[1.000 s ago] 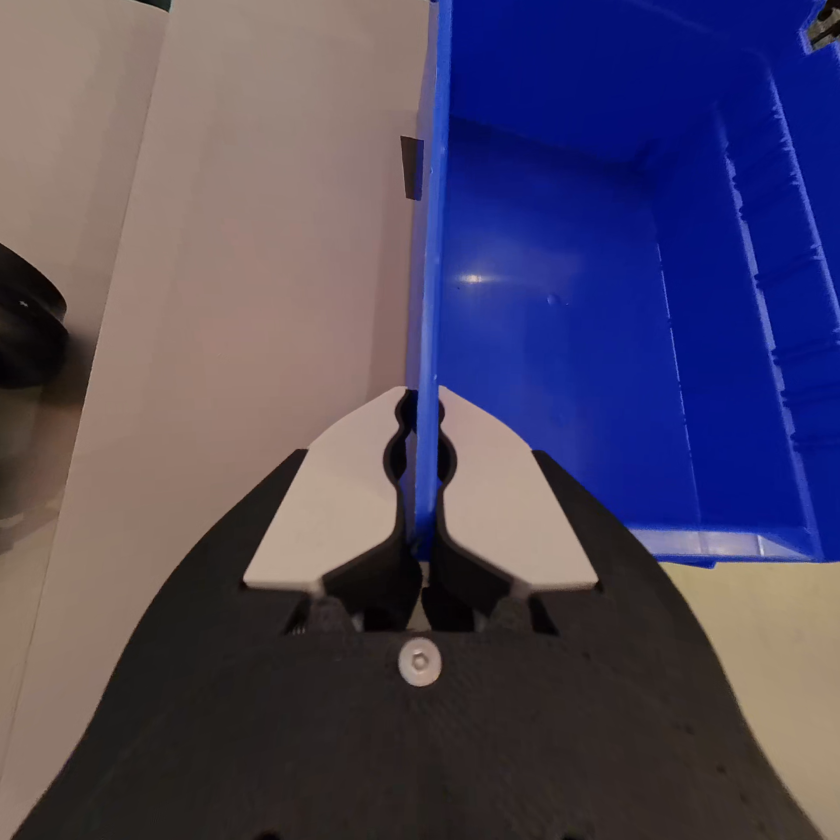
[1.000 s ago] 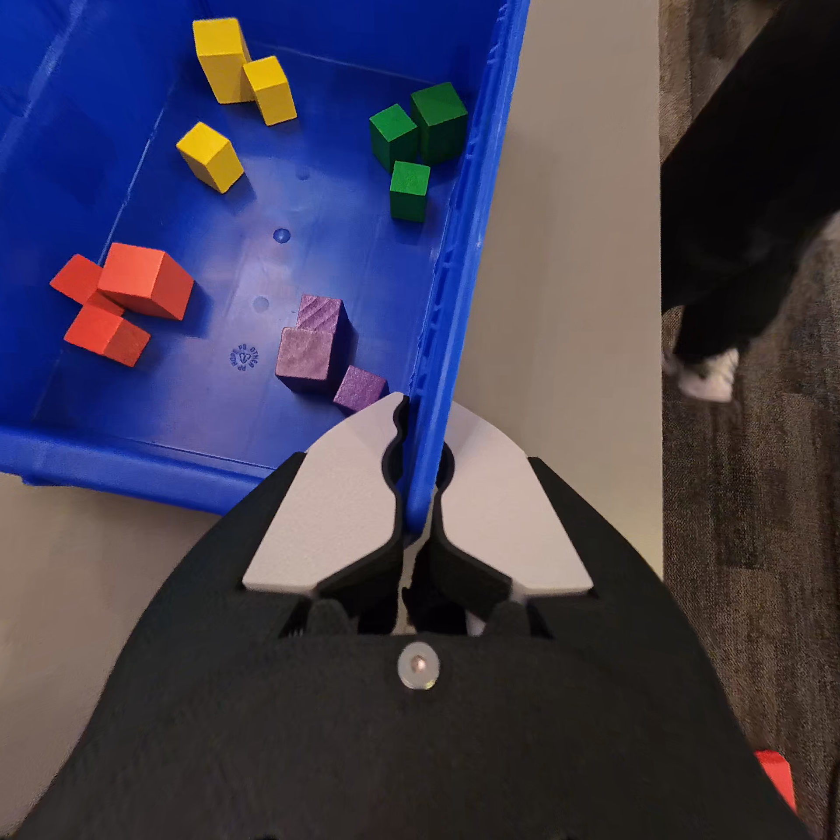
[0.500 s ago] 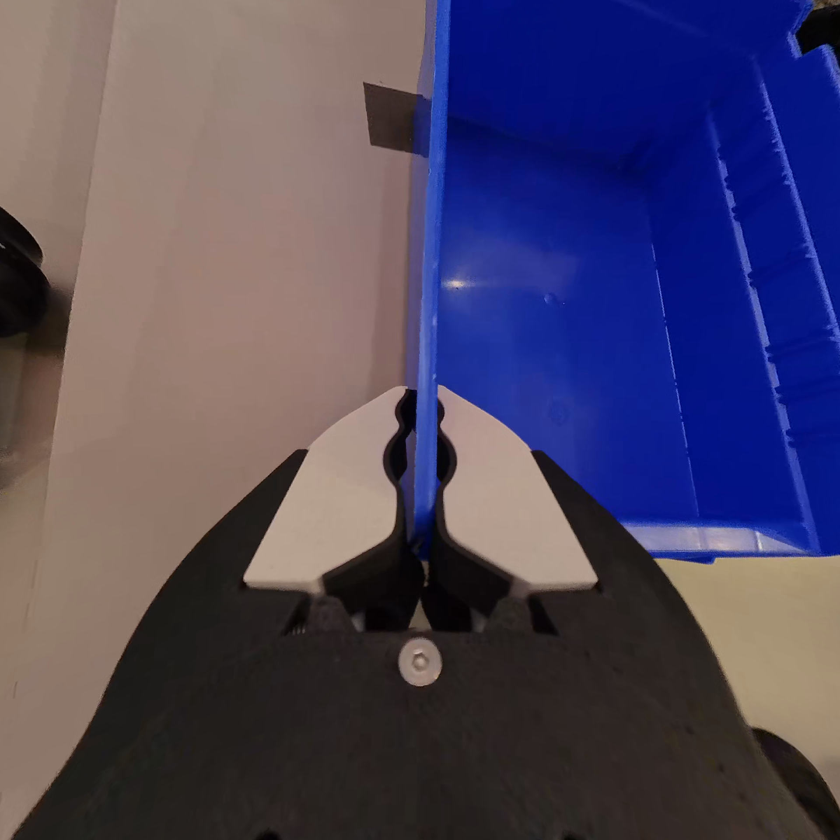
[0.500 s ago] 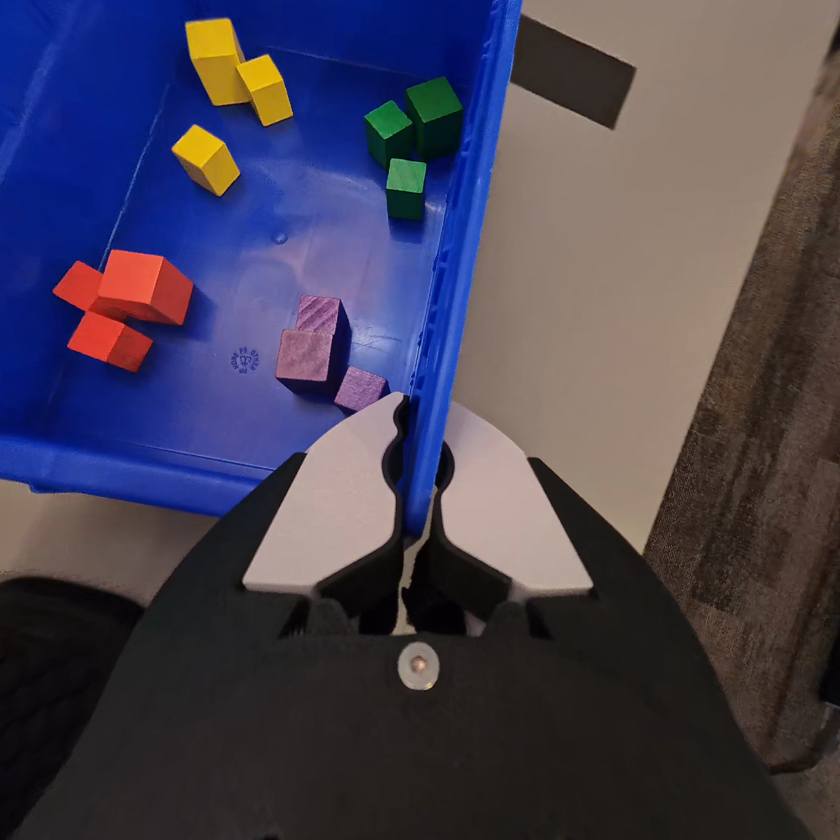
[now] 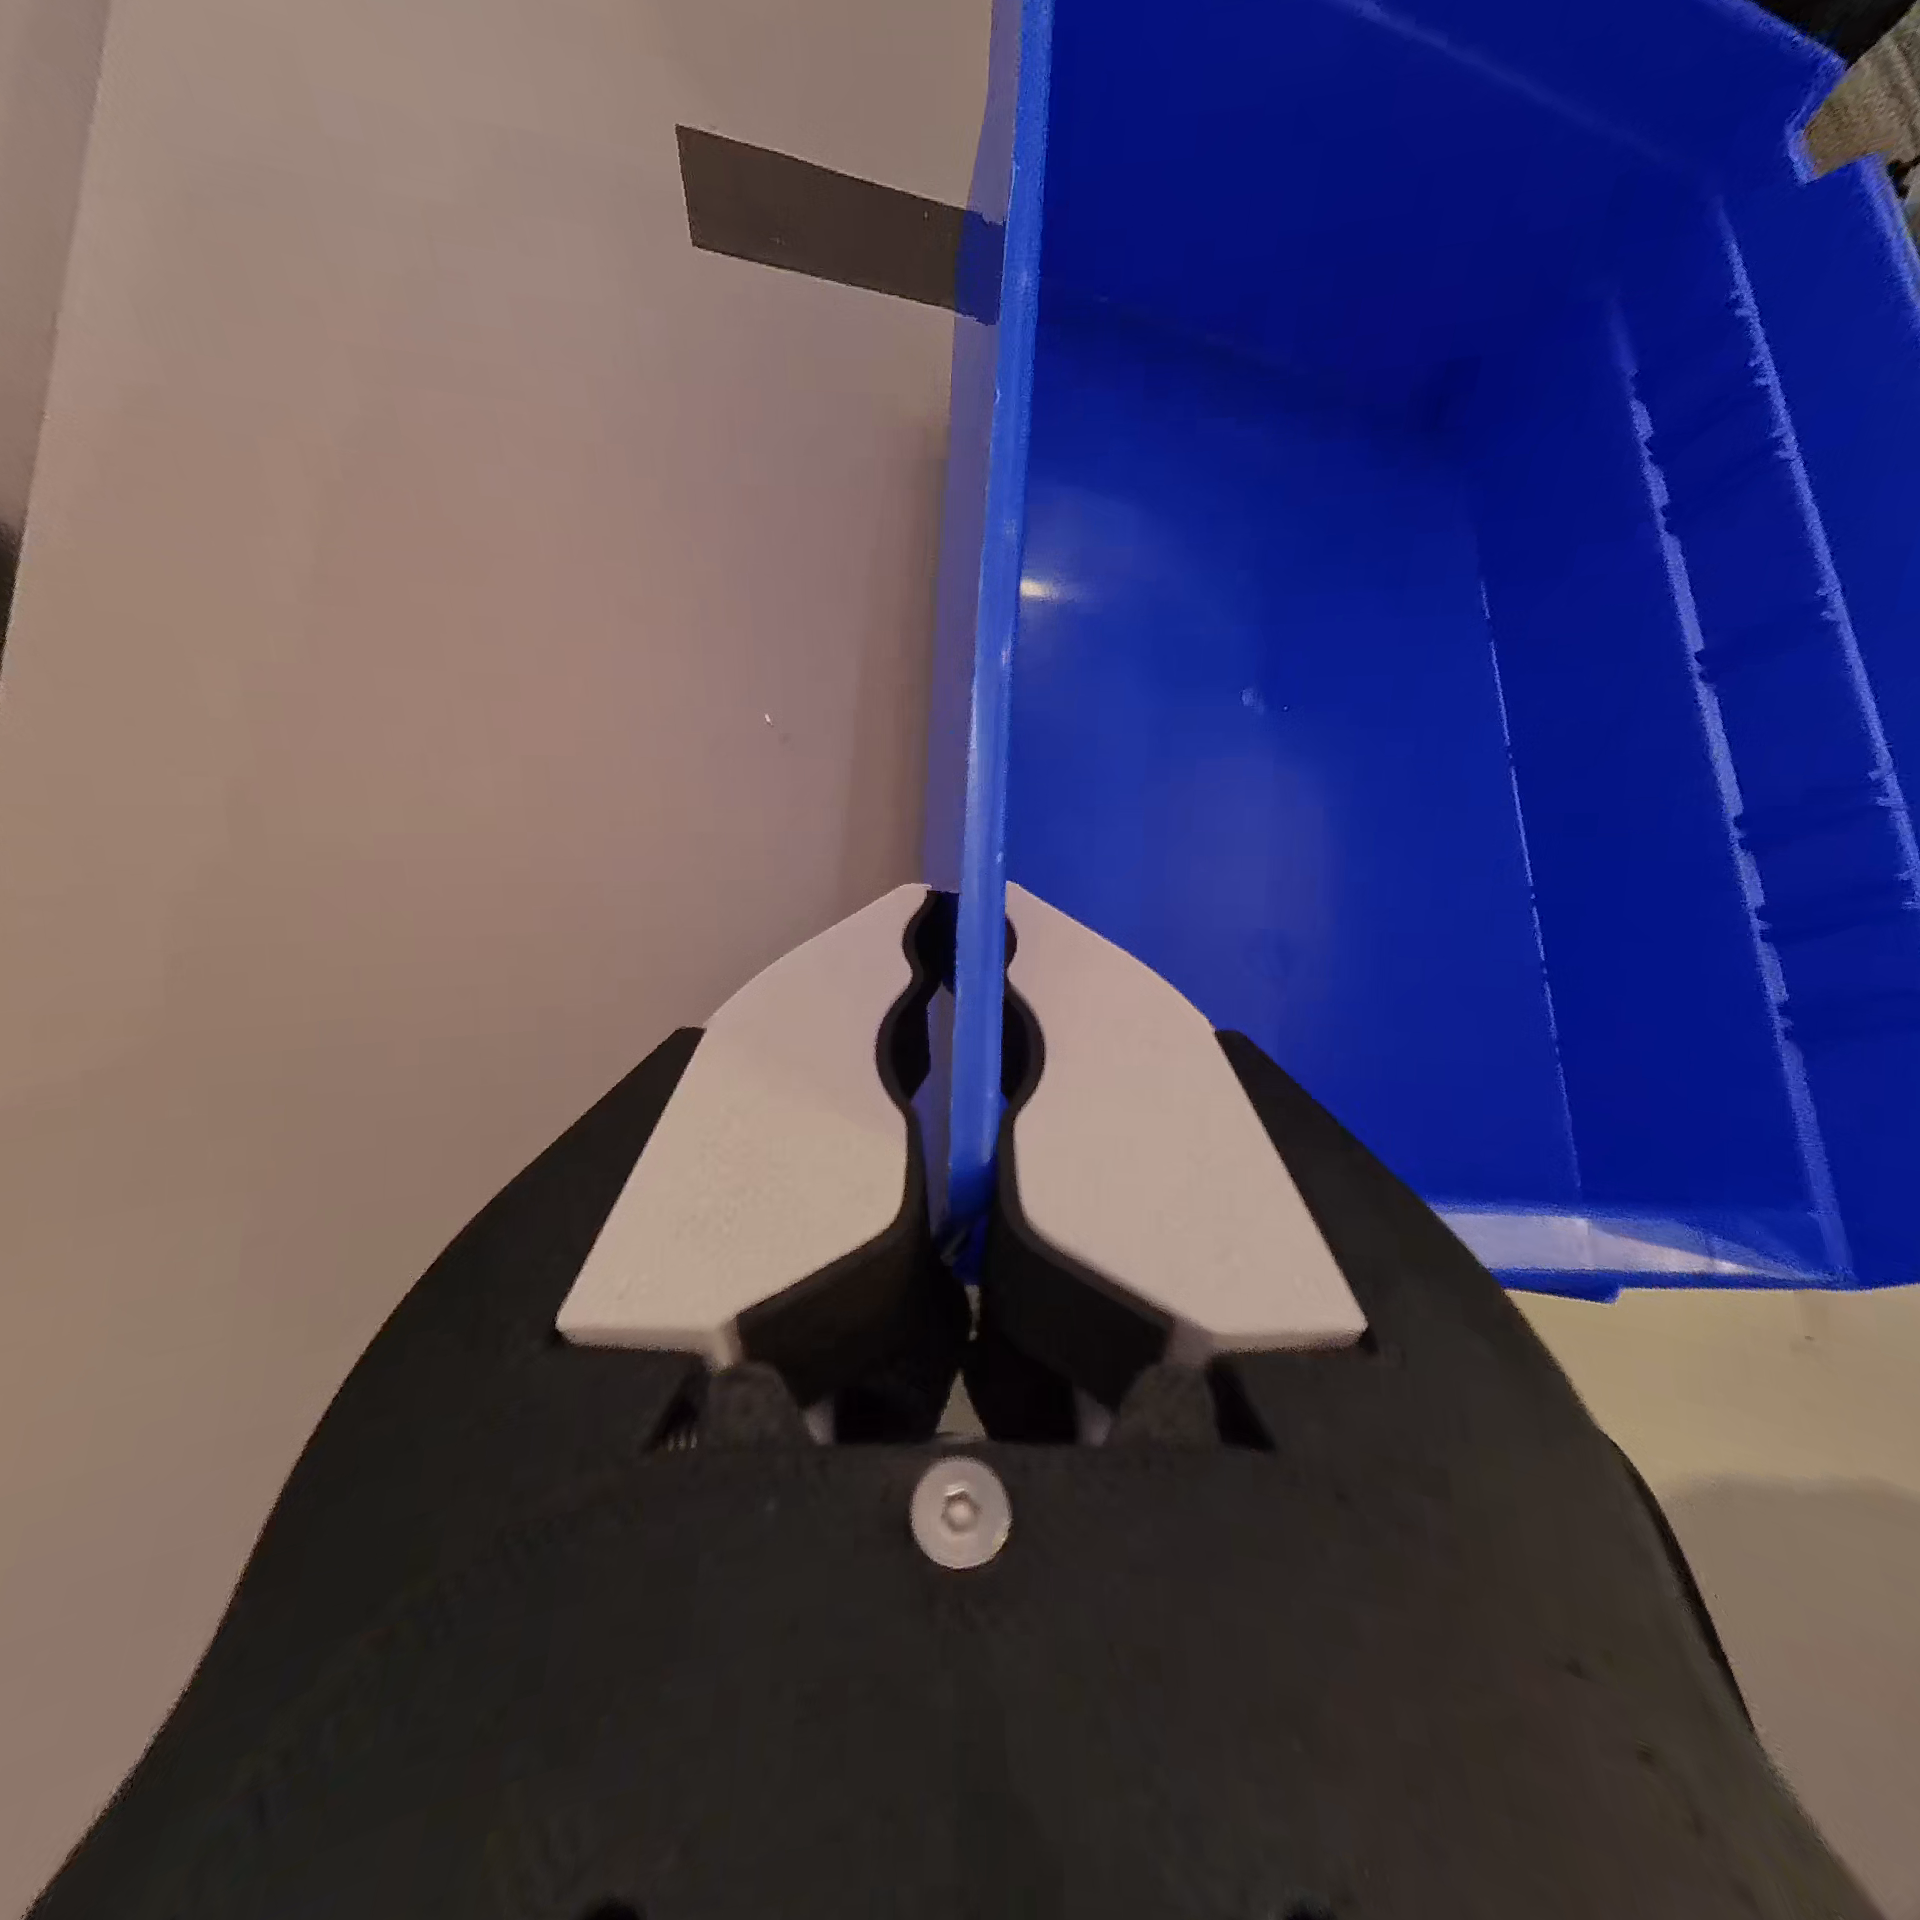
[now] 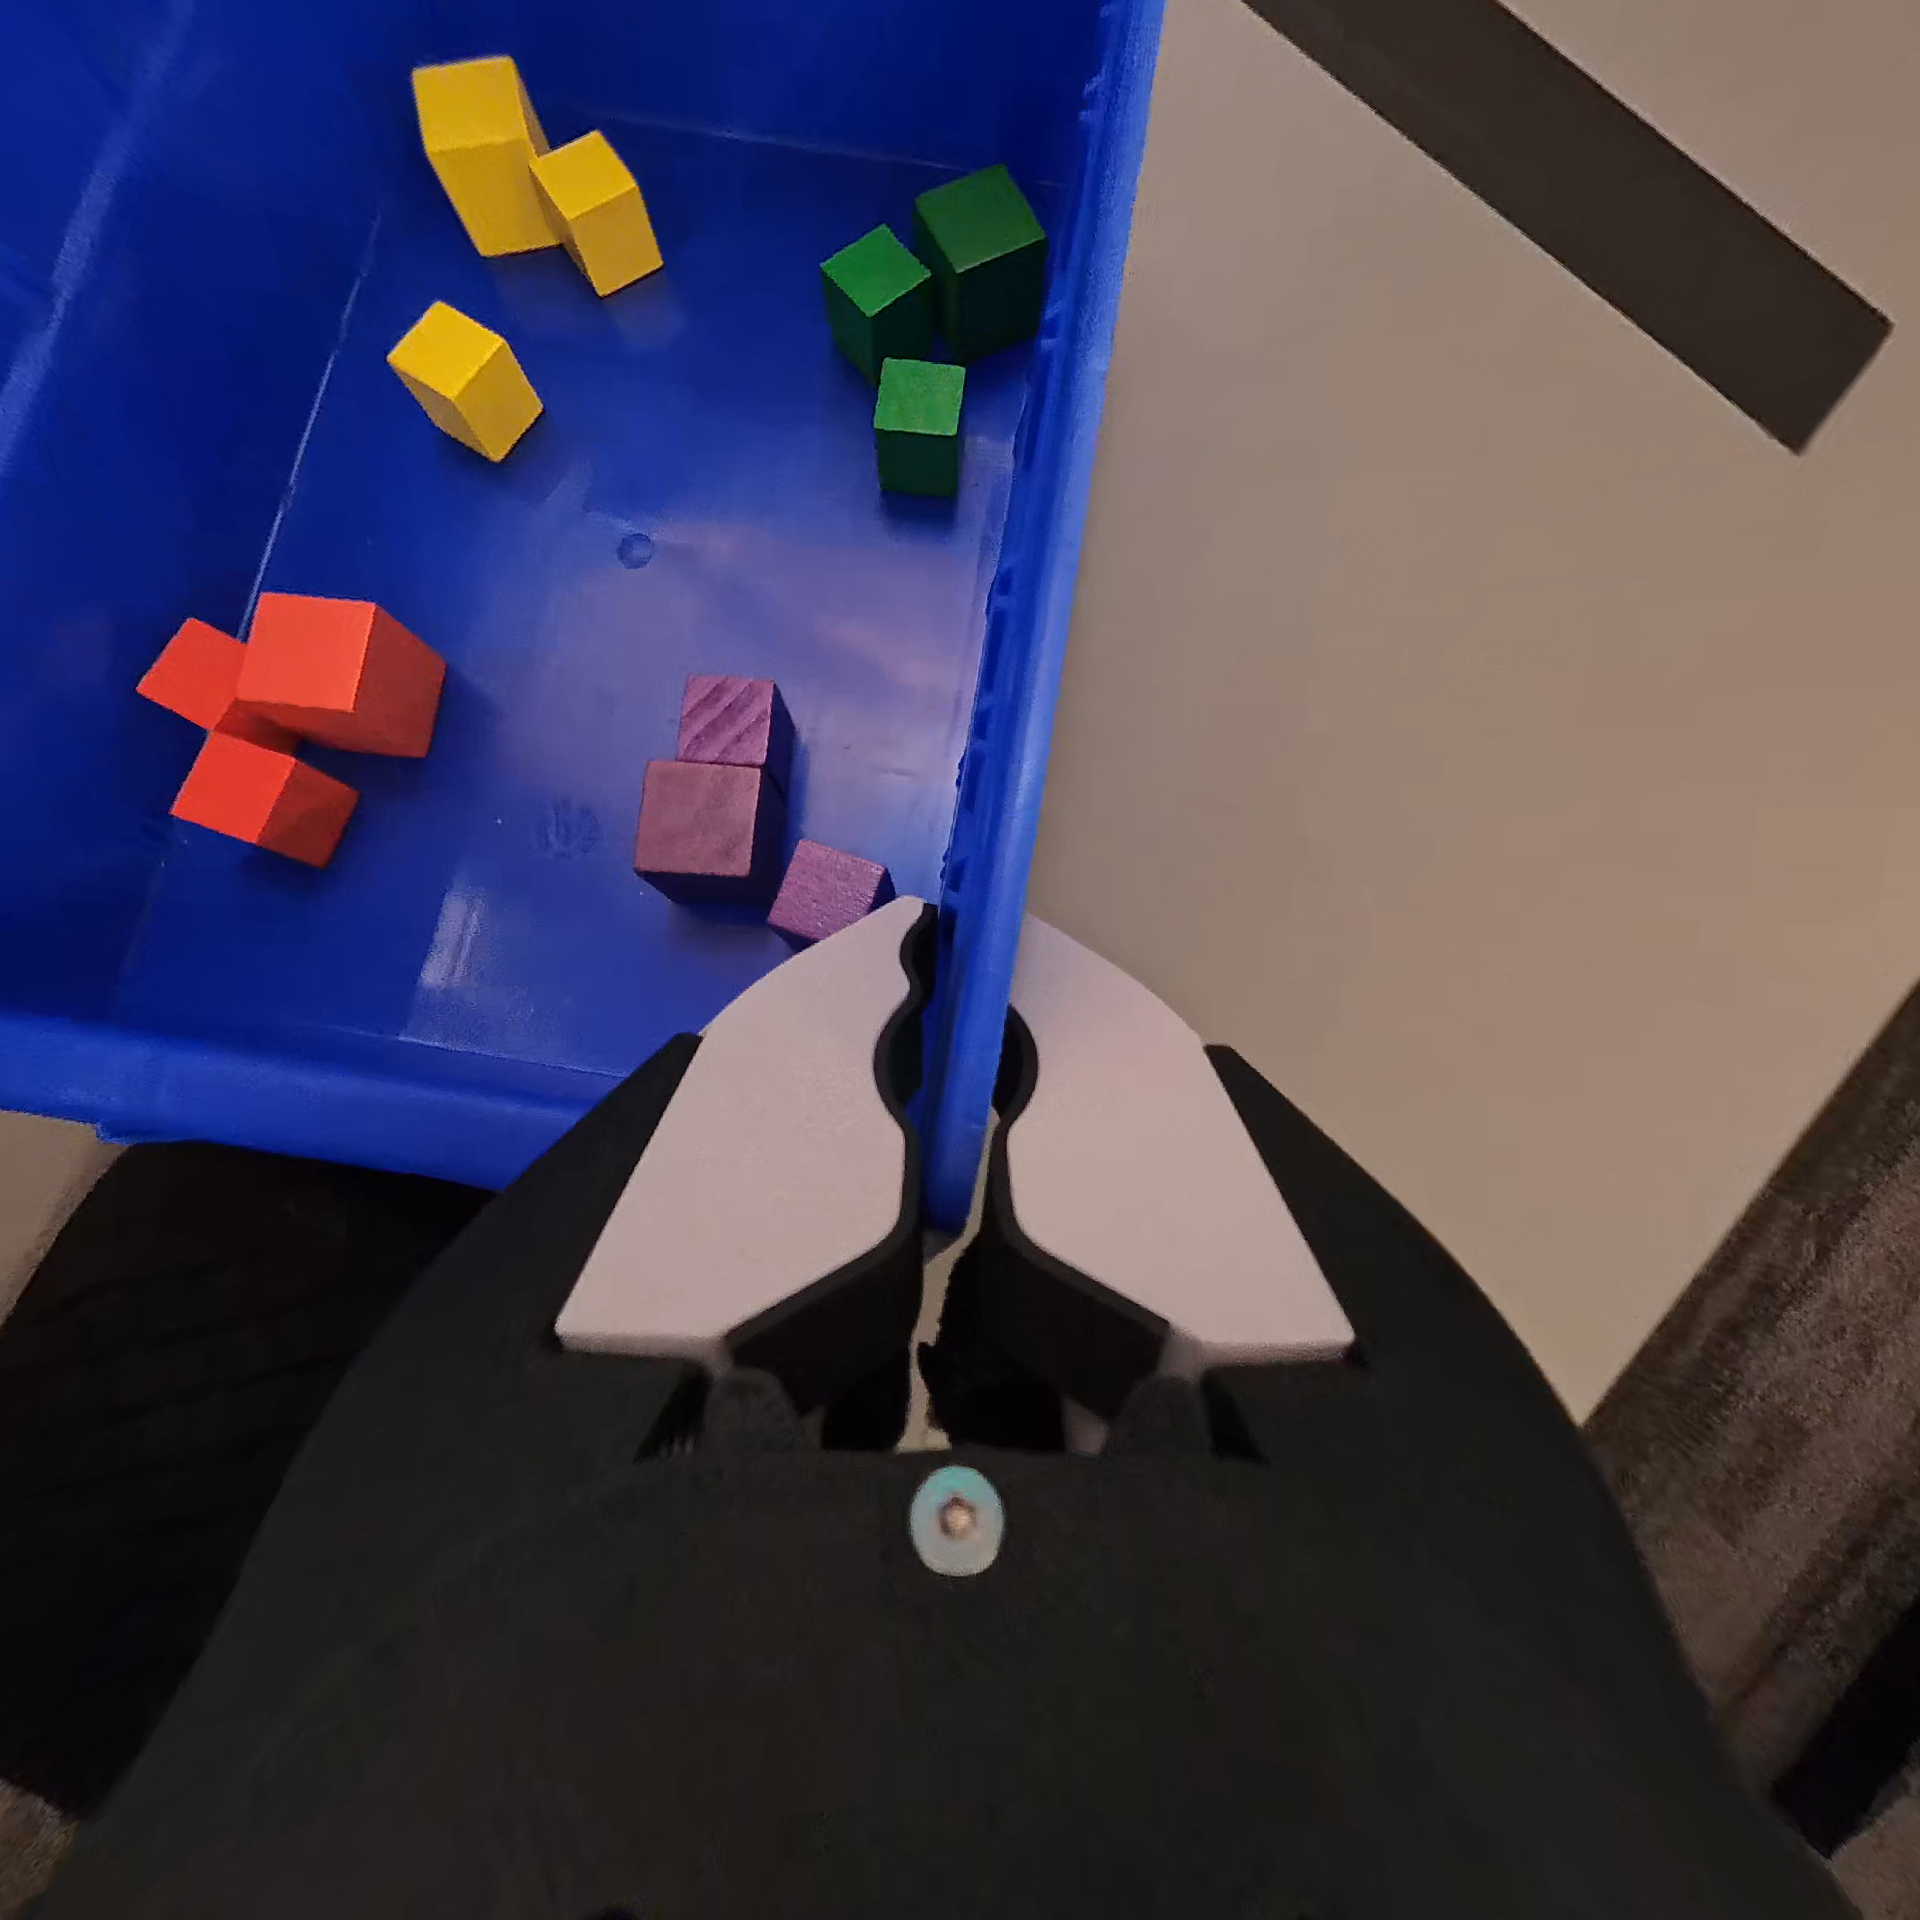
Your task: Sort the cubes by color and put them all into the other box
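My left gripper [image 5: 971, 904] is shut on the left wall [image 5: 995, 623] of a blue box with nothing on its floor [image 5: 1299, 779]. My right gripper [image 6: 971, 914] is shut on the right wall [image 6: 1060, 520] of another blue box. That box holds cubes grouped by colour: three yellow [image 6: 488, 156] at the back left, three green [image 6: 977, 260] at the back right, red ones [image 6: 332, 670] at the front left, and three purple [image 6: 701, 826] just ahead of my left fingertip.
Both boxes are over a pale table [image 5: 468, 727]. A black tape strip lies on it beside each box [image 5: 821, 223] [image 6: 1558, 208]. The table's edge and grey carpet [image 6: 1766, 1507] are at the right. A dark object [image 6: 156, 1351] sits under the cube box's front.
Both grippers keep their hold on the box walls while the boxes shift over the table. The tape strips come further into view. The person's legs have left the right wrist view.
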`<state>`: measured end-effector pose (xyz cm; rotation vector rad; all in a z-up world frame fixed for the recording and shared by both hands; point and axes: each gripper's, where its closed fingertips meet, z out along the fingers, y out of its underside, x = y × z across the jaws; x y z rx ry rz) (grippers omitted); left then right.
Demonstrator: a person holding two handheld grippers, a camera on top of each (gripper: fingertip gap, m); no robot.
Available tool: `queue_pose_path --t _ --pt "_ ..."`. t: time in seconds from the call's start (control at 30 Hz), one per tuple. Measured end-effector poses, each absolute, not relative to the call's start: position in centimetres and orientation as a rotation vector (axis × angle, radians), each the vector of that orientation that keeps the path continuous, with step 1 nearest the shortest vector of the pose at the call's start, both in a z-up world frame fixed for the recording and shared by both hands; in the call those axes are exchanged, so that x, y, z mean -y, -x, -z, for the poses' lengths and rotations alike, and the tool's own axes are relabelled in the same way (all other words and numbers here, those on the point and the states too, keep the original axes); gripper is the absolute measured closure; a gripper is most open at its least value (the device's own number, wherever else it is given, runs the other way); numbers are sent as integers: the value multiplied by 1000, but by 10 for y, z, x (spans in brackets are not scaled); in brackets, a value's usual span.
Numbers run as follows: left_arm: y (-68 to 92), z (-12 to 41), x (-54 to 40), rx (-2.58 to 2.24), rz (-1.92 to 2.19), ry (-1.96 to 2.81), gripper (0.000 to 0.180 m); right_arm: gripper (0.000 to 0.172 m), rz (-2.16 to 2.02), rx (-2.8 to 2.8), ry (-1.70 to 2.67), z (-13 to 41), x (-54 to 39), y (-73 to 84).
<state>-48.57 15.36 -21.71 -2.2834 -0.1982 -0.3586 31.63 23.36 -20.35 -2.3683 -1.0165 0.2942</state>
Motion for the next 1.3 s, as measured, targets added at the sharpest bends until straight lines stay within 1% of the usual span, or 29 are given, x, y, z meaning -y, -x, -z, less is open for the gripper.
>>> queue_pose_path --t 0.23,0.57,0.87,1.3 --pt "480 195 -136 201 353 2228 174 166 -374 1170 2309 204 -218 -279" --pt "473 182 -106 205 355 2181 174 166 -481 1396 2192 209 -194 -201" --pt "484 174 -64 277 319 2131 174 166 -571 1489 2131 228 -193 -117" --pt "503 165 -21 365 283 2068 174 166 -653 1553 2080 241 -186 -14"
